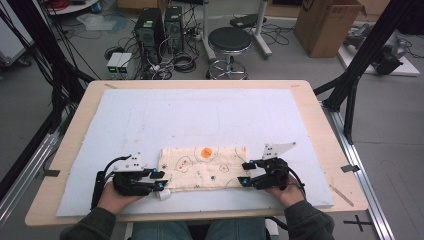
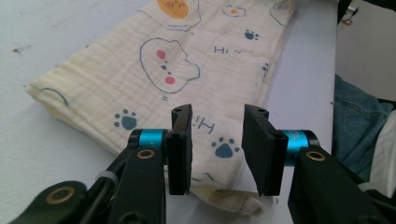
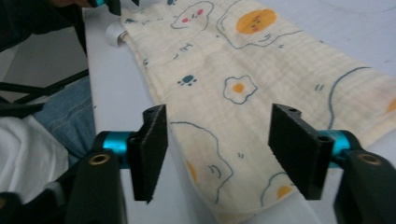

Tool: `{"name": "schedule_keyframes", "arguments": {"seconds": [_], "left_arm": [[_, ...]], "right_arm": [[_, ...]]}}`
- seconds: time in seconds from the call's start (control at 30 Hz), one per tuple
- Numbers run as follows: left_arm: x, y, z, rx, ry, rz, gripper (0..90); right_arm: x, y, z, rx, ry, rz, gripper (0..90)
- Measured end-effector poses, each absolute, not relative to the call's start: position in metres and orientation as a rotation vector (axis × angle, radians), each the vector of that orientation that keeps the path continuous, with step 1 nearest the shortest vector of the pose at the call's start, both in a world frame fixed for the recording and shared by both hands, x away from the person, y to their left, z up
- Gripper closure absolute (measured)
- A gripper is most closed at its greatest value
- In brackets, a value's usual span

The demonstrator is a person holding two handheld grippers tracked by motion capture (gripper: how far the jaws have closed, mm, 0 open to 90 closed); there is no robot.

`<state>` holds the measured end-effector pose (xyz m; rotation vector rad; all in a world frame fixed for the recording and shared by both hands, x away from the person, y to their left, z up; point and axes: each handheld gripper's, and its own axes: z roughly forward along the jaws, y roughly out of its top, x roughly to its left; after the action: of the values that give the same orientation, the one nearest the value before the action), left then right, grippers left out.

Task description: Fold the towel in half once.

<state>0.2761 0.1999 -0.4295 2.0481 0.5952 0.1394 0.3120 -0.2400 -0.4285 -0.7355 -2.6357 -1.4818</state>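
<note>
So the left gripper [image 1: 159,180] is sitting at the left end of the folded cream muslin cloth with egg and paw prints [image 1: 204,168], jaws narrowly apart over its near corner, gripping nothing. The cloth is lying flat on the white foam sheet [image 1: 200,115] covering the bench. The right gripper [image 1: 245,173] is hovering at the right end, jaws spread wide.

Left claw [image 1: 158,180] and right claw [image 1: 245,173] face each other, jaws apart, hand-held low.
</note>
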Motion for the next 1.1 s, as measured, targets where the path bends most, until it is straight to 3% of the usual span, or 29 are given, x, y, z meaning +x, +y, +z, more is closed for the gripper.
{"name": "schedule_keyframes", "arguments": {"seconds": [0.17,0.5,1.1], "left_arm": [[0.277,0.201,-0.426,2.051,0.622,0.182,51.5],[0.283,0.204,-0.420,2.003,0.659,0.204,43.5],[0.295,0.201,-0.410,1.996,0.710,0.239,38.6]], "right_arm": [[0.314,-0.240,-0.425,-0.767,-2.644,-1.509,25.2],[0.320,-0.235,-0.420,-0.781,-2.626,-1.531,18.5],[0.333,-0.229,-0.406,-0.795,-2.689,-1.490,20.0]]}}
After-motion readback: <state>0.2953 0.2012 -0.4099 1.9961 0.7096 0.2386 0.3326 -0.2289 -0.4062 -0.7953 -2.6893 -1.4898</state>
